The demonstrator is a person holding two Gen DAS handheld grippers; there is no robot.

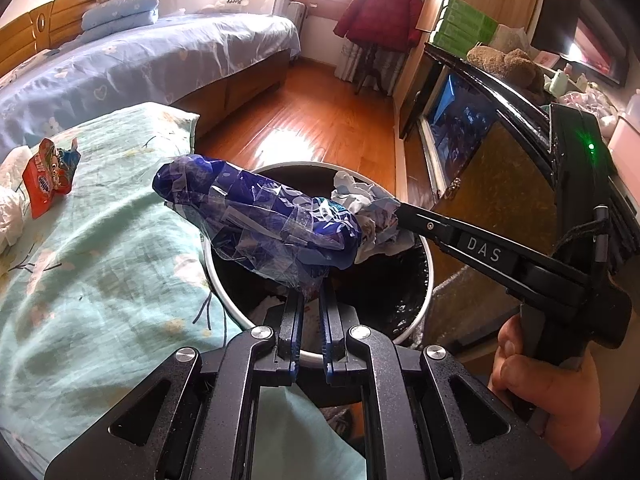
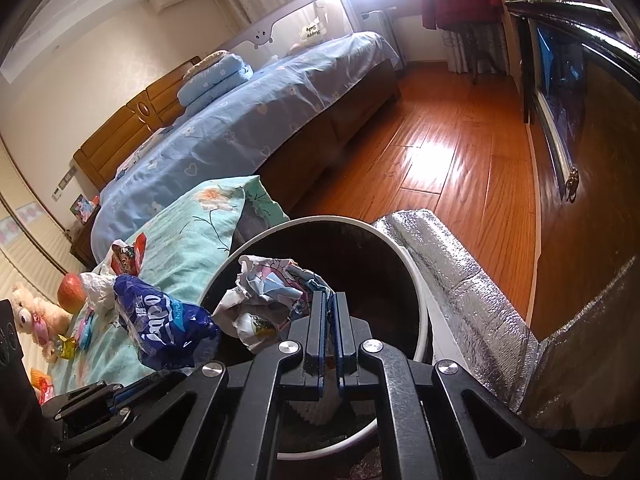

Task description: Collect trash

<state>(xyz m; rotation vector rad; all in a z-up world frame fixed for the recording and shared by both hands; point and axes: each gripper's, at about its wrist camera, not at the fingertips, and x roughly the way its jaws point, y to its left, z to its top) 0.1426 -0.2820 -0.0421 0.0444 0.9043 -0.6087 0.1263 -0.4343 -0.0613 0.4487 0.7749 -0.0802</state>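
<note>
- Blue plastic wrapper (image 1: 256, 224) is pinched by its lower edge in your left tool (image 1: 310, 300), with most of it leaning out to the tool's left, partly over the bin (image 1: 428, 276) and partly over the green blanket (image 1: 100, 280). Let go from here and it may land on the blanket, not in the bin.
- Your right tool (image 2: 329, 300) is clamped narrow on the crumpled paper (image 2: 260, 300), just ahead of its tips and above the bin's opening. That one should drop in cleanly, though the paper looks to touch the wrapper and could drag it sideways.
- Both tools crowd the same opening, so they could knock together.
- Only the left view shows your right hand (image 1: 548, 392) and how the wrapper is gripped.
- Only the right view shows the apple (image 2: 71, 294), teddy bear (image 2: 32, 316) and small wrappers further left on the blanket, and the foil-covered box (image 2: 460, 284) to the tool's right.
- Red snack packet (image 1: 48, 176) remains uncollected on the blanket.
</note>
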